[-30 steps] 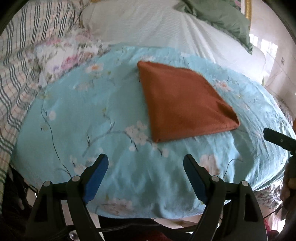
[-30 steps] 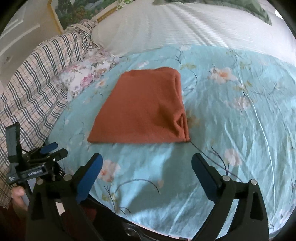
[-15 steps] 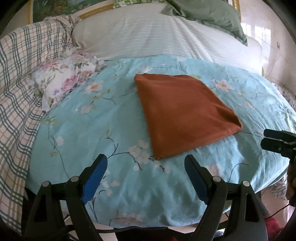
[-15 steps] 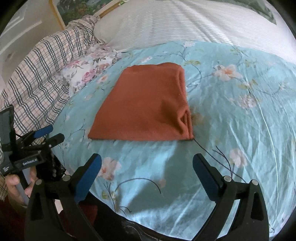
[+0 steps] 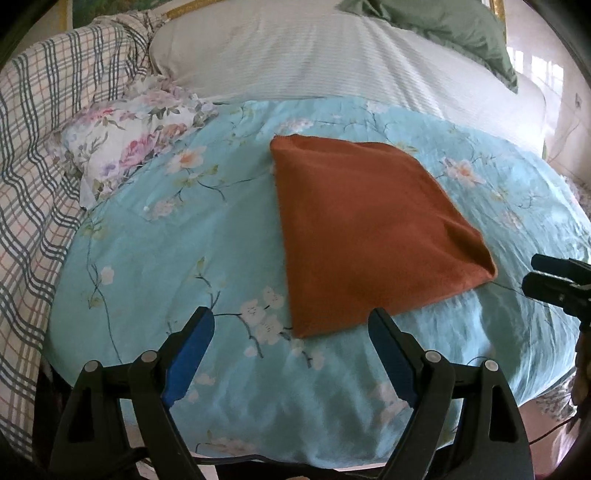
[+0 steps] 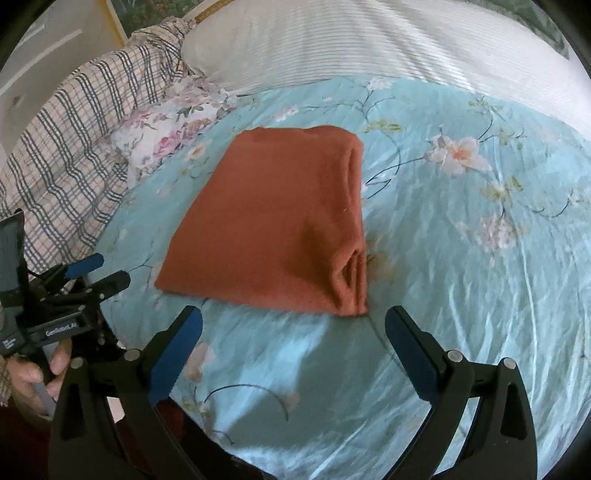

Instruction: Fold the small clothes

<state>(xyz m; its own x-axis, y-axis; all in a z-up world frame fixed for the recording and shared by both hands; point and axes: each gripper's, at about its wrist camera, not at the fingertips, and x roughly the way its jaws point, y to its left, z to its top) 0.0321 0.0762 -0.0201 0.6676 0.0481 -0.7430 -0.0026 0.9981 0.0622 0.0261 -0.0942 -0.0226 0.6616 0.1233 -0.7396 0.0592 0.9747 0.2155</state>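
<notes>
A rust-orange garment [image 5: 365, 229] lies folded flat into a rough square on the light-blue floral cover [image 5: 207, 236]. It also shows in the right wrist view [image 6: 273, 225], with stacked folded edges along its right side. My left gripper [image 5: 291, 328] is open and empty, just short of the garment's near corner. My right gripper [image 6: 293, 325] is open and empty, just short of the garment's near edge. Each gripper shows at the edge of the other's view: the right one [image 5: 554, 280] and the left one [image 6: 92, 273].
A small floral cloth [image 5: 129, 140] lies bunched at the cover's far left. A plaid blanket [image 5: 33, 155] lies along the left. A white striped pillow [image 5: 332, 55] and a green cloth [image 5: 450, 26] lie beyond. The bed's near edge is under the grippers.
Both grippers have drawn back and lifted slightly from the folded garment, staying open. The garment has not moved.
</notes>
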